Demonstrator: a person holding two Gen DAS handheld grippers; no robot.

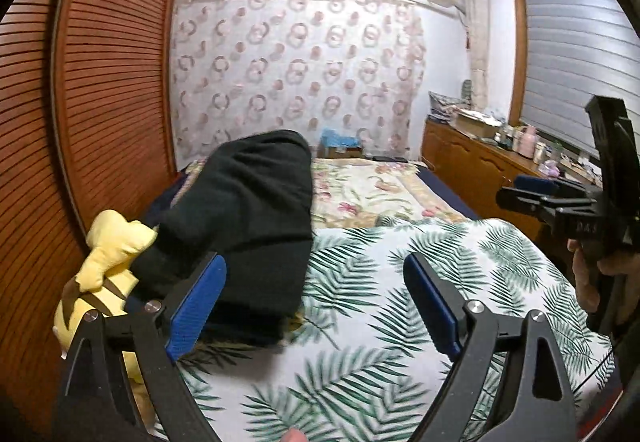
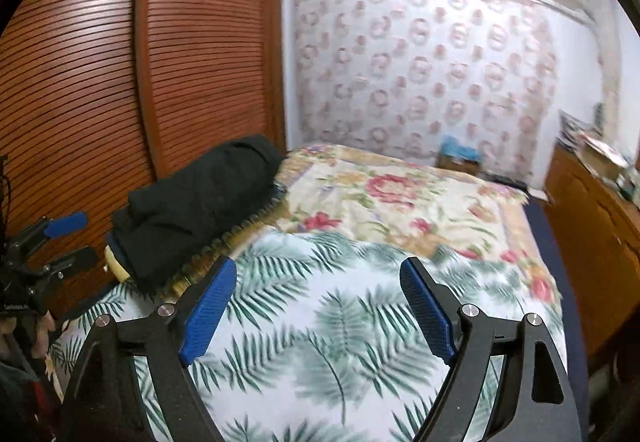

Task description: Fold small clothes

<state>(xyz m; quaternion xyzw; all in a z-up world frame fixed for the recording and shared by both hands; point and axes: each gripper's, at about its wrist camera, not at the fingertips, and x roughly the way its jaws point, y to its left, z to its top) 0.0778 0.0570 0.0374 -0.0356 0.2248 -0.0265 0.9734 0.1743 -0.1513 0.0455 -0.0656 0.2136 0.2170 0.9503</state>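
A stack of folded black clothes [image 1: 248, 218] lies at the left edge of the bed, beside a yellow soft item [image 1: 108, 254]. My left gripper [image 1: 316, 266] is open and empty over the palm-leaf sheet [image 1: 360, 322], its left finger close in front of the black stack. At the right edge of this view my right gripper [image 1: 516, 190] is held in a hand. In the right wrist view my right gripper [image 2: 318, 268] is open and empty above the sheet [image 2: 320, 342]. There the black stack [image 2: 192, 210] is at the left, beyond my left gripper [image 2: 76, 238].
A floral quilt [image 2: 400, 194] covers the far half of the bed. Louvred wooden wardrobe doors [image 1: 100, 82] stand close on the left. A wooden dresser [image 1: 472, 158] with clutter runs along the right under a window blind [image 1: 576, 62]. A patterned curtain [image 1: 296, 70] hangs behind.
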